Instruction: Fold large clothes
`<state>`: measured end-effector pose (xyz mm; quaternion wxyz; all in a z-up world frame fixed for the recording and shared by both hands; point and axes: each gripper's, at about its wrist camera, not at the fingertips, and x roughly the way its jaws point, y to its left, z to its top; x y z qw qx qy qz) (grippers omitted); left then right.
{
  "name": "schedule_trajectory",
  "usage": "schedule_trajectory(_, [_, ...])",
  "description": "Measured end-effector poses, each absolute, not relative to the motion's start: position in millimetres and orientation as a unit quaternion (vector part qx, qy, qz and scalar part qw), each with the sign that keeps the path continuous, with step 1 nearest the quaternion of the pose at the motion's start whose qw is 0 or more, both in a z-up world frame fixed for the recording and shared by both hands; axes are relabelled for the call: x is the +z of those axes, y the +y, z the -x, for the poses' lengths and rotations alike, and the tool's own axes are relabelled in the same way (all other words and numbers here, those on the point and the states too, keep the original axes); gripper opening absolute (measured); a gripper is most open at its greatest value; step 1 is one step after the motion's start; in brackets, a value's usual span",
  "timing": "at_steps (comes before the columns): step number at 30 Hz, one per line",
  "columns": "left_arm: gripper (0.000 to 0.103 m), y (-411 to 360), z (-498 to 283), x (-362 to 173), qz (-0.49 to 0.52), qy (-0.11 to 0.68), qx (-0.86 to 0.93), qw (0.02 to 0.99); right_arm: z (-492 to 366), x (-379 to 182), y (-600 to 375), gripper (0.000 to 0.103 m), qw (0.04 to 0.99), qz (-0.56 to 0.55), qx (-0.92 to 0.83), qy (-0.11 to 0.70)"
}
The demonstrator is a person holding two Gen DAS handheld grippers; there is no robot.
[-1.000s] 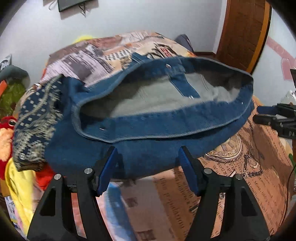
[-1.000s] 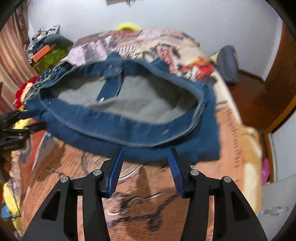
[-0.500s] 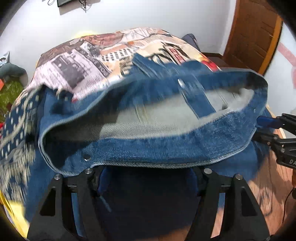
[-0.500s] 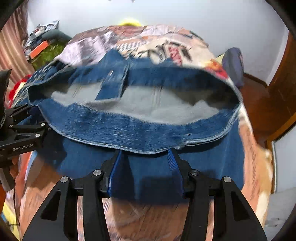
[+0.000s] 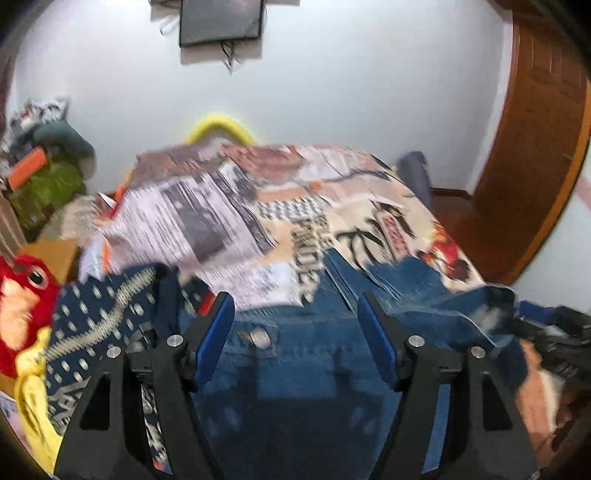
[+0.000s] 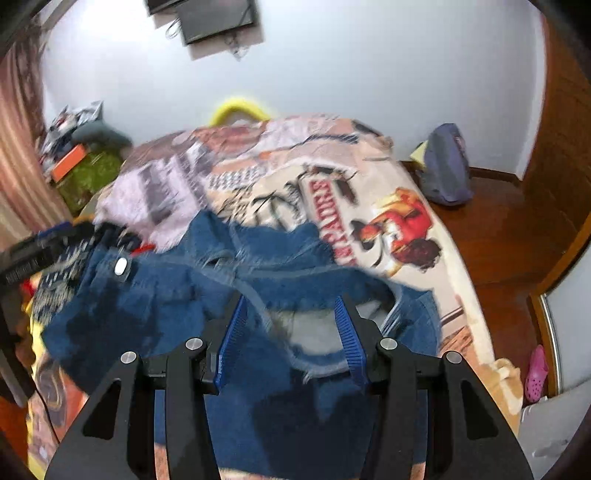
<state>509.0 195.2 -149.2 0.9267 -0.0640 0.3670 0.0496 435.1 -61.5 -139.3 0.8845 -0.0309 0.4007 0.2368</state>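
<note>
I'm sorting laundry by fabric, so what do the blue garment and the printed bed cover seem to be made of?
The blue garment looks like denim: mottled indigo face, paler grey inside, stitched hems, a metal snap. The bed cover seems a soft printed textile, matte with newspaper-style graphics; blur hides its weave.

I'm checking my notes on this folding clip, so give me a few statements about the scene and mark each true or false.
1. The garment is blue denim. True.
2. It lies on a bare wooden floor. False: it lies on a printed bedspread.
3. A dark screen hangs on the wall. True.
4. The red plush toy sits on the right of the left wrist view. False: it is at the left edge.
5. A purple bag is on the floor. True.
</note>
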Motion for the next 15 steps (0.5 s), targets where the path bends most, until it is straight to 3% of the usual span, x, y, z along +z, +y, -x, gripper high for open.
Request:
schedule_trajectory(10, [0.068, 169, -465, -228, 0.018, 0.468, -0.004, 0.884, -423, -199, -52, 0.046, 0.839, 0.129, 0.253, 0.464])
schedule_trajectory(15, [0.070, 170, -464, -255, 0.000, 0.473, 0.011, 0.881, -470, -203, -86, 0.046, 0.843, -0.001, 0.199, 0.500])
